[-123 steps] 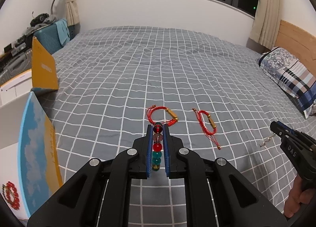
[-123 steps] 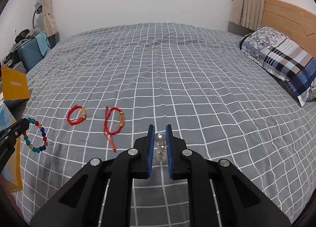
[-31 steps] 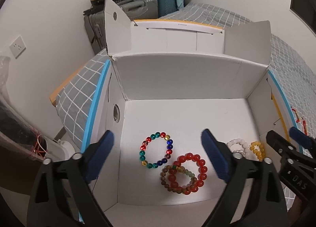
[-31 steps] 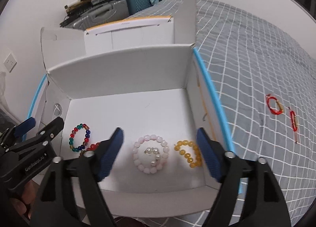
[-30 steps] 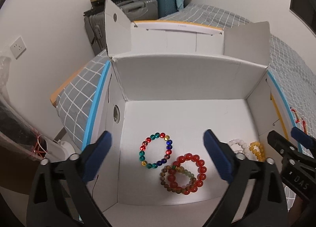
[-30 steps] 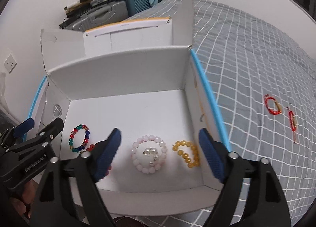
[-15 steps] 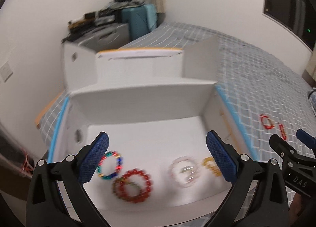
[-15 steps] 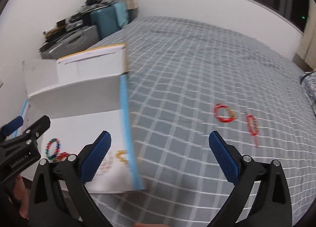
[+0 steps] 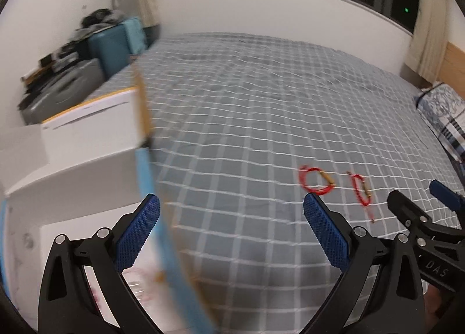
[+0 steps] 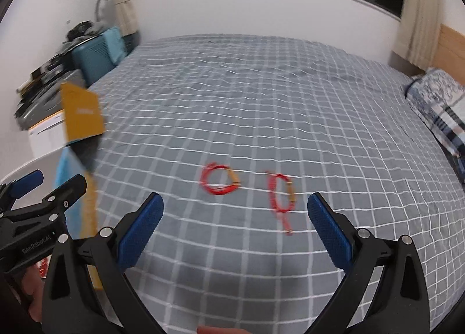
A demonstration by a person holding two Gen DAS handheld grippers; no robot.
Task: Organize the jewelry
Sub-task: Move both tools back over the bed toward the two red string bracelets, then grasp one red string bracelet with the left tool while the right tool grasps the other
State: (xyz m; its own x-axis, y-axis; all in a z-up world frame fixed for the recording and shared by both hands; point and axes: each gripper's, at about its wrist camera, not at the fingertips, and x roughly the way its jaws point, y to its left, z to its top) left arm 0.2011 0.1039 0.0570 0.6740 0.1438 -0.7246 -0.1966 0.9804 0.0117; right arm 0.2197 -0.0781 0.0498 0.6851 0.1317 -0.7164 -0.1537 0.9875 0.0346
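1. The left gripper (image 9: 231, 232) is spread wide with nothing between its blue pads; its left finger hangs over the white cardboard box (image 9: 87, 165), its right finger over the grey checked bed cover (image 9: 247, 119).
2. The right gripper (image 10: 235, 229) also stands fully released and empty above the bed cover.
3. Two red cord bracelets lie on the bed ahead of the right gripper: the round bracelet (image 10: 220, 179) slightly left of its centre line, the long bracelet (image 10: 280, 193) just inside its right finger, a loose cord end trailing toward the gripper. The two lie near each other but apart.
4. Seen from the left gripper, both bracelets sit ahead and to its right, beyond its right finger.
5. The box's blue-edged wall (image 9: 151, 203) runs up between the left gripper's fingers; blurred beads show inside the box, too smeared to tell apart.
6. Suitcases (image 10: 96, 55) stand far ahead to the left, a patterned pillow (image 10: 438, 104) far right.
7. Nothing lies between the right gripper and the bracelets.
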